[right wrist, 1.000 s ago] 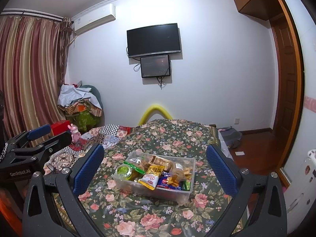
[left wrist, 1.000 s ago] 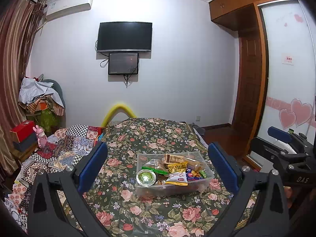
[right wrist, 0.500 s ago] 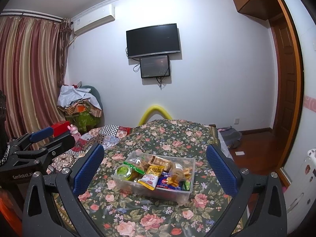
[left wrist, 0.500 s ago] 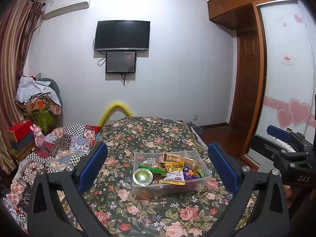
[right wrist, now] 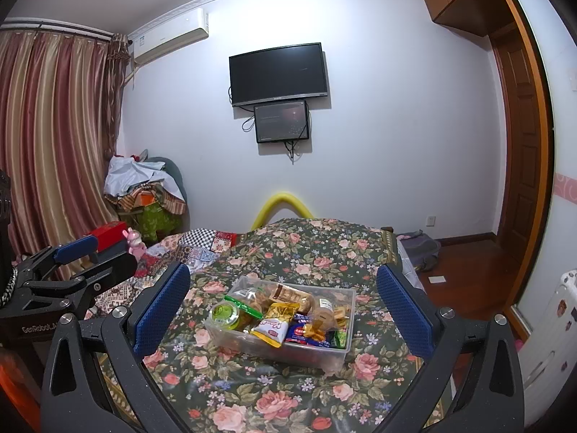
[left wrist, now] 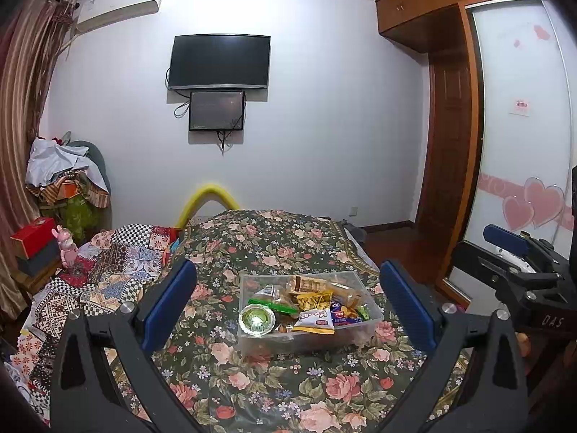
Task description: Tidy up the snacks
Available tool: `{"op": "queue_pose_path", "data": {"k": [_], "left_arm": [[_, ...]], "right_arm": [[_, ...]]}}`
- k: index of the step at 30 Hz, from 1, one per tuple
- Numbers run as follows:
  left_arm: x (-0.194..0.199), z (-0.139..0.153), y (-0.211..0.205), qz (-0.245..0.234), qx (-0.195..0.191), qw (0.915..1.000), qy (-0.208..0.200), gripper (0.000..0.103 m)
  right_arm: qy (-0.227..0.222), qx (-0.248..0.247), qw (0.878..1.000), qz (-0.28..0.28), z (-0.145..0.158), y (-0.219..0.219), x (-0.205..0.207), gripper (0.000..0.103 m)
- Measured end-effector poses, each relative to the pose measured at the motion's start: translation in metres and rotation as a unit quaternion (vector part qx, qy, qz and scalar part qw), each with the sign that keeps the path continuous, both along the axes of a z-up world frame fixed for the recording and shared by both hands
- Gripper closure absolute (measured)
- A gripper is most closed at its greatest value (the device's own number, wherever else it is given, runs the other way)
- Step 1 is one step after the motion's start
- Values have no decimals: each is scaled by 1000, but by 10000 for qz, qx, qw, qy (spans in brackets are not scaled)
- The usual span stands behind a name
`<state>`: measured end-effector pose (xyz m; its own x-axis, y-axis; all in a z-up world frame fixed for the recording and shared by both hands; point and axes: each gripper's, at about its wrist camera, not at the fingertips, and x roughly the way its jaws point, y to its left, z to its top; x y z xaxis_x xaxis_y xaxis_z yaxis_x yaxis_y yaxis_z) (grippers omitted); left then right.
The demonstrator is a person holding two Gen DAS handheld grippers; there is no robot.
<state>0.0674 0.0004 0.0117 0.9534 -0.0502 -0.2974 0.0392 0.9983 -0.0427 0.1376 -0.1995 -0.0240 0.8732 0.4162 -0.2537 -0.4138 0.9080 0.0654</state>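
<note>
A clear plastic bin (left wrist: 373,319) full of snack packets sits on a floral bedspread (left wrist: 274,382). It also shows in the right wrist view (right wrist: 324,355). Inside lie a round green-lidded cup (left wrist: 256,320), a white and yellow packet (left wrist: 314,321) and several other wrappers. My left gripper (left wrist: 288,305) is open and empty, held above and in front of the bin. My right gripper (right wrist: 283,310) is open and empty too, facing the bin from the right. The right gripper shows at the right of the left view (left wrist: 519,270), and the left gripper at the left of the right view (right wrist: 68,274).
A patchwork quilt (left wrist: 108,263) lies on the bed's left part. A red box (left wrist: 34,236) and a pink toy (left wrist: 66,249) stand at the far left near curtains. A wardrobe with a sliding door (left wrist: 523,137) is on the right. A TV (left wrist: 220,62) hangs on the far wall.
The left view has drifted slightly, so the bin sits a little more to the left and lower. Both grippers stay open and empty.
</note>
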Motion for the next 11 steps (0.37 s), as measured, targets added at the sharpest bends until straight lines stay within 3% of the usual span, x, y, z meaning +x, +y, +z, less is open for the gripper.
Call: {"op": "queue_pose_path", "data": {"k": [11], "left_arm": [[2, -4, 3, -8, -85, 9999, 108, 0]], "right_arm": [[56, -11, 10000, -29, -1, 2, 2, 0]]}}
